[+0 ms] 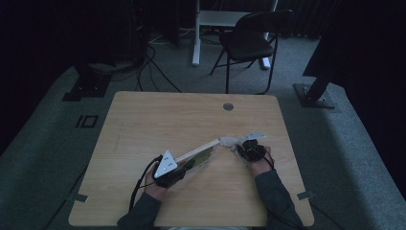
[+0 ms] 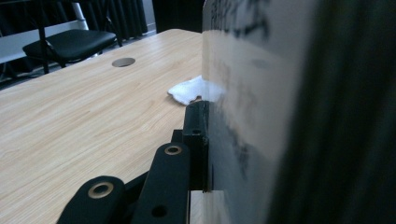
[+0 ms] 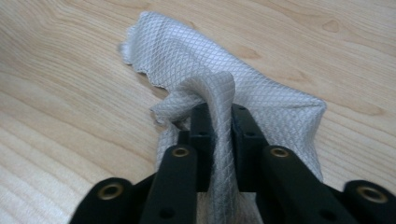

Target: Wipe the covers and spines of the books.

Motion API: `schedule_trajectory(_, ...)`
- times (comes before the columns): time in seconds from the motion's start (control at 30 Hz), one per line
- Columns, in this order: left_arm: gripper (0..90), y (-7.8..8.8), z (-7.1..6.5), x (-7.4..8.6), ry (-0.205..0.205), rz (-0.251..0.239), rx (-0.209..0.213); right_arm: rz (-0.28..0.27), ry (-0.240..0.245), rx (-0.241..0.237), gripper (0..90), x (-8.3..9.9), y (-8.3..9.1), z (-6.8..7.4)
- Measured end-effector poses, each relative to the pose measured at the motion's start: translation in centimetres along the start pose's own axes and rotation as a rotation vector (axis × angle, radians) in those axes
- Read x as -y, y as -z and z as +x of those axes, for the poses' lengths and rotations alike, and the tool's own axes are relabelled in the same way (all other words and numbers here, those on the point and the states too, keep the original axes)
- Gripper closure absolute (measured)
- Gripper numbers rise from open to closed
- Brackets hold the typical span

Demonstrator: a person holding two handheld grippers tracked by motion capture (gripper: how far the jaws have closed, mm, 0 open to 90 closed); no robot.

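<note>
On the pale wooden table [image 1: 143, 124], the left gripper [image 2: 198, 140] clamps a long white board [image 1: 198, 154]; its far end touches the white cloth [image 3: 187, 60] pinched by the right gripper [image 3: 219, 121].

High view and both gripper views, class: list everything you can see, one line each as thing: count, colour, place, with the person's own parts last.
Table: one, light wood, centre.
Board: one, whitish with dark writing, held tilted above the table.
Cloth: one, white, on the table at the board's far end.
Chair: one, black, beyond the table.
Left hand-held gripper: one, black, shut on the board.
Right hand-held gripper: one, black, shut on the cloth.
Sleeves: two, dark, bottom edge.
</note>
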State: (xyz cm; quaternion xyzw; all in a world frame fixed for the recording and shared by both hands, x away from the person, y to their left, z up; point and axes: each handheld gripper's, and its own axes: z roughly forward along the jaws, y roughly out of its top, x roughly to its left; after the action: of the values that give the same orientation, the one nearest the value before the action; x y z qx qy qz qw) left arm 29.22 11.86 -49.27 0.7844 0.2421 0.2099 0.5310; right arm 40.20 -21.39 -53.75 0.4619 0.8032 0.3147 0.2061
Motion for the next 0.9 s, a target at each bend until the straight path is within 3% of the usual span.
schedule_trajectory(0.13,78.2,0.2,0.1,0.0,-0.012,0.003,-0.022,-0.045,-0.046,-0.050,83.0,0.6,0.8,-0.5)
schedule_trajectory(0.3,78.2,0.2,0.2,0.0,-0.008,0.002,-0.032,-0.114,-0.063,-0.074,83.0,0.2,2.6,-0.7)
schedule_trajectory(0.33,78.2,0.3,0.2,0.1,-0.007,0.002,-0.035,-0.147,-0.056,-0.077,82.9,-0.1,3.6,-0.5)
schedule_trajectory(0.6,78.2,0.0,0.2,0.2,-0.021,0.016,-0.041,-0.258,-0.006,-0.125,82.8,-1.8,7.2,0.8)
schedule_trajectory(0.9,78.2,-0.2,0.1,0.2,-0.029,0.018,-0.048,-0.334,0.049,-0.179,82.7,-3.5,9.3,2.8)
